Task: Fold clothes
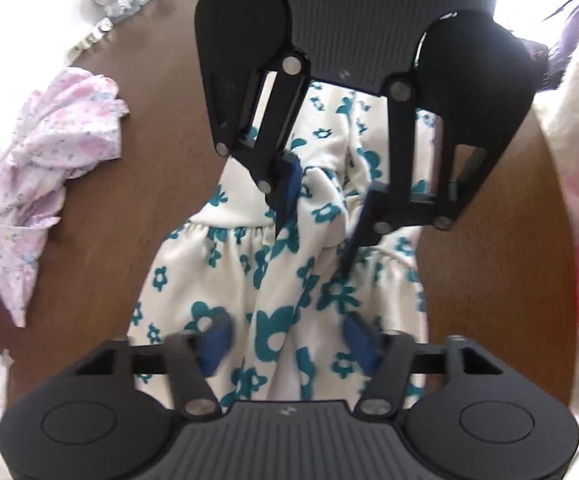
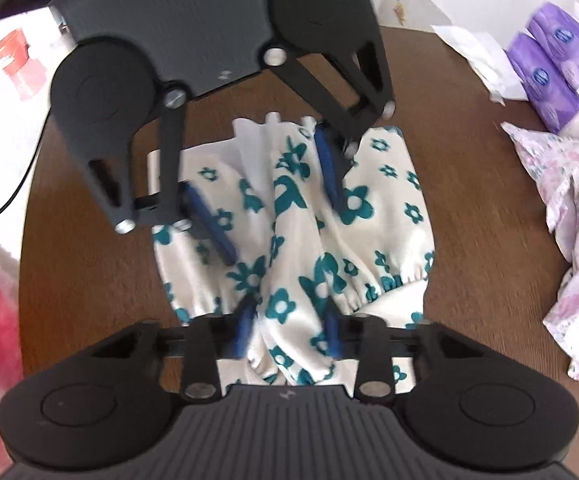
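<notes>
Count, both wrist views:

Grippers: 2, left gripper (image 1: 287,338) and right gripper (image 2: 289,322).

Garments on the desk (image 2: 489,184): 2.
- 1 white dress with teal flowers (image 1: 285,264), under both grippers.
- 1 crumpled pink floral garment (image 1: 45,168), off to one side.

Purple tissue packs (image 2: 557,76): at least 3, stacked together; exact count unclear.

Red cup (image 2: 13,56): 1.

Small items at the desk's far edge: too blurred to count.

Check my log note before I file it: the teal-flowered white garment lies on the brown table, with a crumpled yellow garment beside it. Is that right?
Not quite. The crumpled garment beside it is pink floral, not yellow, as the left wrist view shows. The teal-flowered white garment does lie on the brown table.
</notes>
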The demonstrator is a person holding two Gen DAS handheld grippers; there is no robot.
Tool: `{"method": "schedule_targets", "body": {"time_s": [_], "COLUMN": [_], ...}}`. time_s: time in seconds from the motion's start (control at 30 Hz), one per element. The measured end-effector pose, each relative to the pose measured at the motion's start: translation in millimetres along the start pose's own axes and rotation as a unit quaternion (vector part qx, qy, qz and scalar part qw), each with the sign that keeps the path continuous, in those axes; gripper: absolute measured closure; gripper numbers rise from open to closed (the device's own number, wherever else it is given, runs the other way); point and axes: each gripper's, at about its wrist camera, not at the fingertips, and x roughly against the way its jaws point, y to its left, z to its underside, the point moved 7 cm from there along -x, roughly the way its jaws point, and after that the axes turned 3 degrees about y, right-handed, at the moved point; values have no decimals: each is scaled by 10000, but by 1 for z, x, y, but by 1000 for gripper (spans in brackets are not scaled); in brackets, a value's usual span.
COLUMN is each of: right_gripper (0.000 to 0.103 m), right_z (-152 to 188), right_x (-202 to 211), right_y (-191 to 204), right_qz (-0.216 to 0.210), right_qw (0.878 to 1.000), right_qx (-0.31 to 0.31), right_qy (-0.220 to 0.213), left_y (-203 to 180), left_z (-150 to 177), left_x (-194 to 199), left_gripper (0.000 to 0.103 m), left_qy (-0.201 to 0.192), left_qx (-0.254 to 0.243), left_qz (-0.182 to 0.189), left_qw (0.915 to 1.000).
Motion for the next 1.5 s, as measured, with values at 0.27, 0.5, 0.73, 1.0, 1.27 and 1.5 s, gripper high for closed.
{"method": "schedule_targets", "body": {"time_s": [0.27, 0.5, 0.73, 1.0, 1.27, 1.5], "right_gripper": [44, 20, 20, 68, 73, 20], "right_z": [-12, -43, -51, -46, -45, -44], "right_x": [14, 3, -28, -21, -19, -6], "right_y": [-7, -13, -22, -16, -11, -9], "right_qz": [141, 160, -212, -432, -382, -199], "right_qw": [9993, 9985, 9992, 9979, 9978, 9981], "right_qx": [-33, 252, 185, 235, 329, 188], "right_qy": [-336, -458, -292, -422, -422, -548], "left_y": [5, 24, 30, 24, 21, 17], "left_z": [13, 31, 37, 42, 37, 39], "left_x": [10, 11, 6, 13, 14, 14], "left_gripper": [48, 32, 39, 65, 41, 55], "left_qy": [121, 227, 111, 180, 262, 291], "left_qx": [153, 572, 678, 612, 424, 455], "left_qz": [-244, -355, 57, 144, -84, 72], "left_qw": [9995, 9975, 9976, 9979, 9987, 9985]}}
